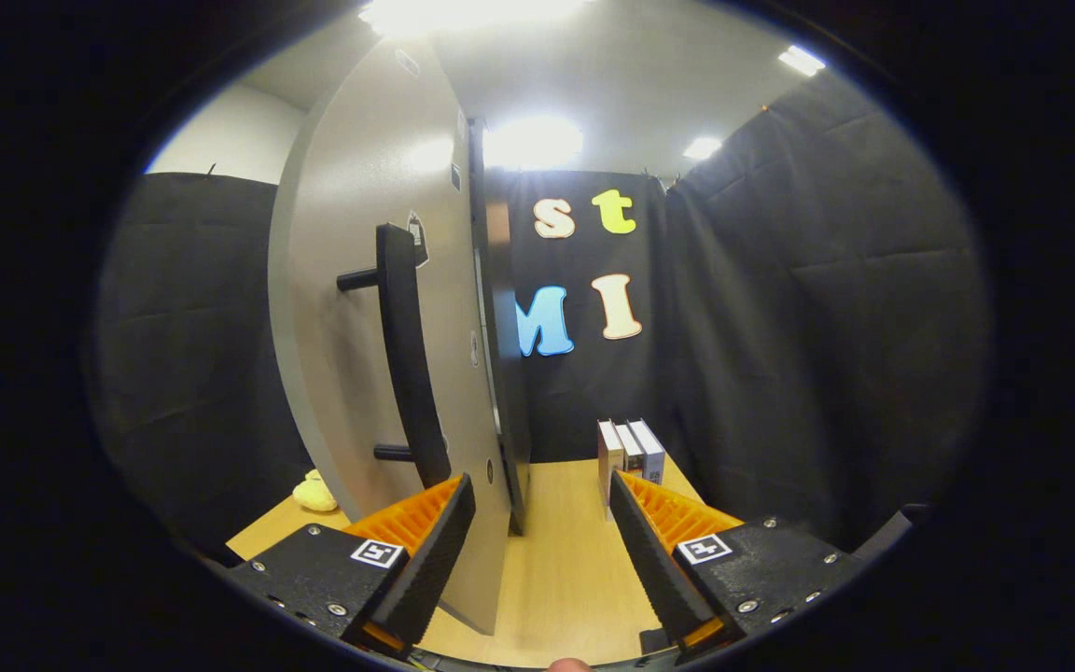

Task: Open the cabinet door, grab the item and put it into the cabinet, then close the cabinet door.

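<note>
At about eight o'clock from the gripper (542, 485), a small pale yellow item (314, 493) lies on the wooden tabletop (561, 569), partly hidden behind the lower edge of the cabinet door (360, 308); only a rounded lump of it shows, and its kind cannot be made out. The grey cabinet door stands upright and is swung open, seen nearly edge-on, its face bent by the lens. A dark vertical bar handle (407, 355) is fixed on that face by two short posts, and the handle's lower end runs down behind the tip of the left finger. A small tag sits by the handle's top, too small to read. The door's bottom corner reaches down between the fingers, close against the left finger, though contact cannot be told. Behind the door's edge, at twelve o'clock, a dark narrow strip of the cabinet (500, 355) rises; its interior is hidden.

The gripper's fingers stand wide apart and hold nothing, with bare tabletop between them. At one o'clock, just beyond the right fingertip, three slim boxes (631, 453) stand upright side by side on the tabletop near the black cloth wall; their lower parts are cut off by the right finger. At six o'clock a sliver of a person's fingertip (567, 665) shows.
</note>
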